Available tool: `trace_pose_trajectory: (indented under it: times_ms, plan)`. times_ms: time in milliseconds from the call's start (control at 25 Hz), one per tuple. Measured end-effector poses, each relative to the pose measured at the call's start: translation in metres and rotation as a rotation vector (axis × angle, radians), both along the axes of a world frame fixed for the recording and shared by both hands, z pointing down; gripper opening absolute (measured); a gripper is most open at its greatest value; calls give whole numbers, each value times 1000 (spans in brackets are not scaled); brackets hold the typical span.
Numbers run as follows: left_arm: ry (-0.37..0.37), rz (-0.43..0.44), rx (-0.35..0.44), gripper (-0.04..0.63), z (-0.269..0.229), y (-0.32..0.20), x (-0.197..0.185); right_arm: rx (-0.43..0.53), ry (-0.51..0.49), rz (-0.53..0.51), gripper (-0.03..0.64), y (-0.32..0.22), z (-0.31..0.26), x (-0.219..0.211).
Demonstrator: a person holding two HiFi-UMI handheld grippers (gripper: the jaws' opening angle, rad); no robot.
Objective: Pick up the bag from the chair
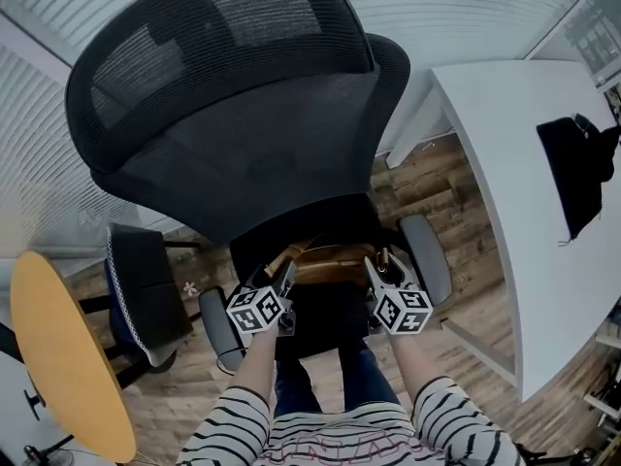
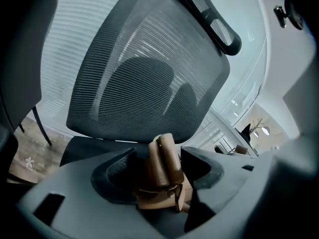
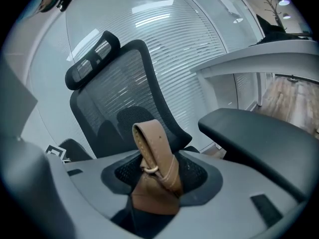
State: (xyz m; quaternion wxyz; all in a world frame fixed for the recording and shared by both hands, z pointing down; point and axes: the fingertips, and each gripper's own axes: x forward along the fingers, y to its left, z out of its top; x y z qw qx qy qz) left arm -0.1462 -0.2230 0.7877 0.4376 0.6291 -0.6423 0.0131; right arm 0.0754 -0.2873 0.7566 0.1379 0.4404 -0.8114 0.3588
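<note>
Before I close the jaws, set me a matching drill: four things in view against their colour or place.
Things:
1. bag
2. chair
3. round table
4. desk

Descriptions:
A. white, at the right in the head view
B. brown, on the seat
C. yellow, at the left in the head view
D. black, with a mesh back

Pairs: 1-B, 2-D, 3-C, 4-A
</note>
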Motion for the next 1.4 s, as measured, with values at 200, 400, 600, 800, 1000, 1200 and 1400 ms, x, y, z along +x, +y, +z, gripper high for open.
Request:
trace_pose_trajectory:
  times_ms: [200, 400, 600, 800, 1000, 1200, 1400]
  plan:
    - [-13, 25, -10, 248, 0, -2, 7, -10, 17, 14, 192, 1, 2, 3]
    - [-37, 65, -56, 225, -1, 0, 11, -20, 46, 49, 178, 8, 1, 5]
    - [-56, 103, -68, 206, -6, 9, 17, -11, 105, 52, 161, 16, -3, 9]
    - [-71, 154, -63, 195, -20, 19, 21, -19, 108, 65, 153, 33, -12, 16]
    - [-92, 191, -59, 192, -38, 35, 24, -30, 94, 108, 150, 57, -24, 23]
    - [-83, 238, -52, 189, -59, 52, 25, -35, 92, 159, 149, 85, -45, 26]
    - [-98, 313, -16, 186, -83, 63, 27, -24, 90, 222, 146, 113, -69, 30]
